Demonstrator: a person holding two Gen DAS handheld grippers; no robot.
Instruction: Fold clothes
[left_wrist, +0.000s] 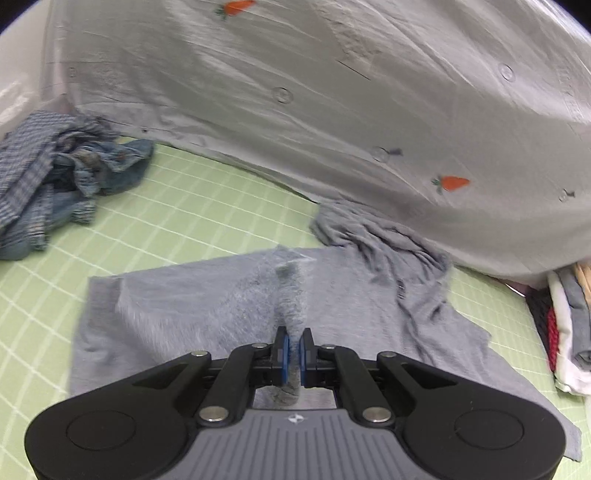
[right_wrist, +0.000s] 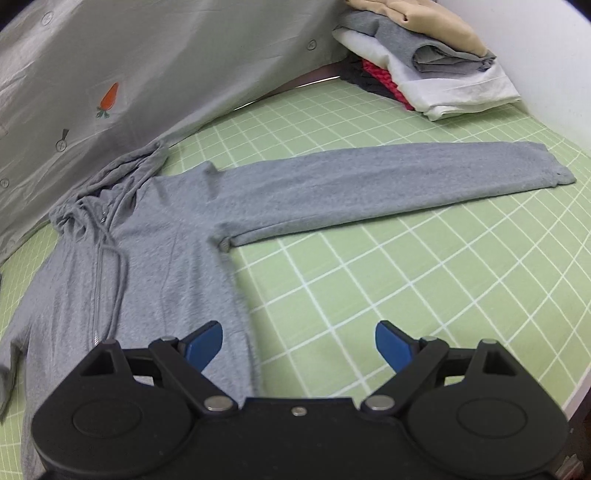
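A grey zip-up hoodie (right_wrist: 173, 251) lies face up on the green checked mat (right_wrist: 406, 280), its hood (right_wrist: 122, 173) bunched against a pale sheet. One sleeve (right_wrist: 388, 184) stretches flat toward the right in the right wrist view. My left gripper (left_wrist: 294, 347) is shut on the cuff of the other sleeve (left_wrist: 291, 295), which rises lifted and blurred above the hoodie's body (left_wrist: 177, 306). My right gripper (right_wrist: 299, 339) hangs open with nothing between its blue pads, over the hoodie's side edge and the bare mat.
A pale sheet with carrot prints (left_wrist: 332, 92) hangs along the back. A crumpled heap of blue plaid and denim clothes (left_wrist: 55, 177) lies at the left. A stack of folded clothes (right_wrist: 424, 62) sits at the far right corner.
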